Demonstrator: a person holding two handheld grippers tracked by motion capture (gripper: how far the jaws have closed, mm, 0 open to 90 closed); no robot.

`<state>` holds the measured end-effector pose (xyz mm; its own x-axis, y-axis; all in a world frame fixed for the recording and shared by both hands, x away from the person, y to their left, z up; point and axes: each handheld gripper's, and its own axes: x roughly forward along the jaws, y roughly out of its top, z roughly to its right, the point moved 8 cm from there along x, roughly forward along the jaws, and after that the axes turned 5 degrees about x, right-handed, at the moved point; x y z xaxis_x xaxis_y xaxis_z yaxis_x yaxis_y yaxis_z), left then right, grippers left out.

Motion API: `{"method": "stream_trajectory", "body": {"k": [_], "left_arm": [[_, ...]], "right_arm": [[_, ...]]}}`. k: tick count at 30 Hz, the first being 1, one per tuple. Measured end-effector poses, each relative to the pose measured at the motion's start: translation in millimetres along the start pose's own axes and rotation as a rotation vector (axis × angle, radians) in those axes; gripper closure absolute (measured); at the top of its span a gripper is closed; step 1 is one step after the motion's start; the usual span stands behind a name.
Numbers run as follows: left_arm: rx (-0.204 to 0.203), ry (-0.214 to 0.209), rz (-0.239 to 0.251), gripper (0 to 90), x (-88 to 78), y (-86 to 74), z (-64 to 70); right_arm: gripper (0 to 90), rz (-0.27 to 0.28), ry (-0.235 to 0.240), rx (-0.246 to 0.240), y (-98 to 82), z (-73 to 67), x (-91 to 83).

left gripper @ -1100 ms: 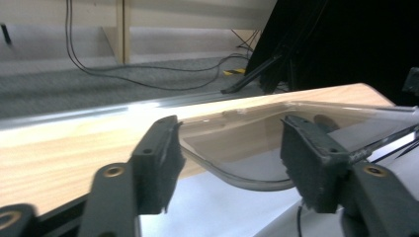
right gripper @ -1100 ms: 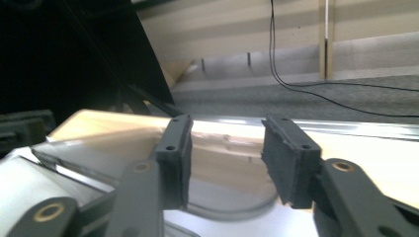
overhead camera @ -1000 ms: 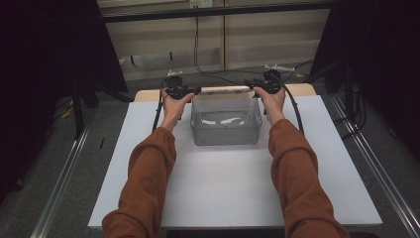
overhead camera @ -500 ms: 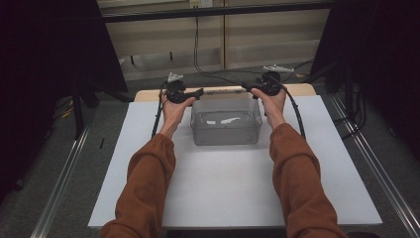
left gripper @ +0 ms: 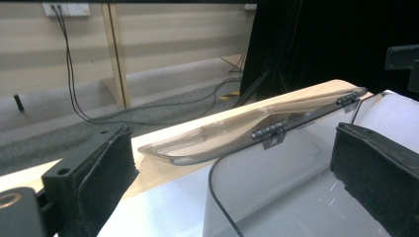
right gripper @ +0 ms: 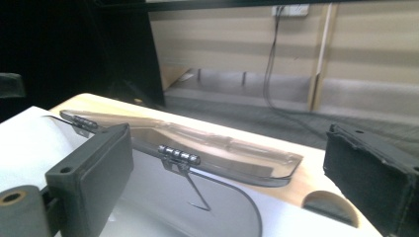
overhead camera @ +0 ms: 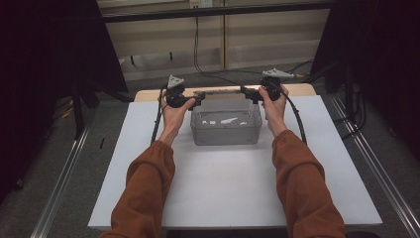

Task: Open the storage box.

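Observation:
A clear plastic box (overhead camera: 226, 130) stands at the far middle of the white board, with some white pieces (overhead camera: 225, 120) inside. Its hinged lid (overhead camera: 223, 92) lies swung back flat onto the wooden table behind it. My left gripper (overhead camera: 200, 99) is level at the lid's left end and my right gripper (overhead camera: 246, 93) at its right end. Both have just been opening and hold nothing. The left gripper view has the lid (left gripper: 237, 131) and box wall (left gripper: 276, 192) beyond its wide jaws (left gripper: 232, 168). In the right gripper view, the lid (right gripper: 212, 148) lies beyond the open jaws (right gripper: 232, 168).
The white board (overhead camera: 223, 188) covers most of the wooden table (overhead camera: 148, 94), whose far edge shows behind the box. Cables (overhead camera: 198, 54) run down the pale back wall. Dark curtains hang on both sides, and metal rails (overhead camera: 64, 173) run along the floor.
Both hands have drawn outward from the lid's ends, and both pairs of jaws have widened. The lid lies back behind the box, free of the jaws.

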<state>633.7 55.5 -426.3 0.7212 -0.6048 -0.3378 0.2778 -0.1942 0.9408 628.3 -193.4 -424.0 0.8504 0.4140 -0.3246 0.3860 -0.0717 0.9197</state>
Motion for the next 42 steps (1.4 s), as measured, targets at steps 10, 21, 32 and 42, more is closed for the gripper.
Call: {"method": "stream_trajectory", "body": {"k": [10,21,32,42], "left_arm": [[0.035,0.02,0.067,2.3,-15.3,-2.4,8.7],[0.035,0.038,0.103,2.1,-28.1,-8.3,15.8],[0.031,-0.025,0.159,1.5,-54.9,-4.8,35.8],[0.061,-0.019,0.189,1.7,-78.0,-3.7,44.8]], "right_arm": [[3.2,0.047,-0.037,-0.049,-4.1,-4.9,-21.9],[1.0,0.09,-0.051,-0.065,-8.5,-9.4,-46.6],[0.8,0.126,-0.071,-0.093,-12.3,-13.6,-67.0],[0.7,0.156,-0.085,-0.121,-17.9,-20.9,-83.0]]}}
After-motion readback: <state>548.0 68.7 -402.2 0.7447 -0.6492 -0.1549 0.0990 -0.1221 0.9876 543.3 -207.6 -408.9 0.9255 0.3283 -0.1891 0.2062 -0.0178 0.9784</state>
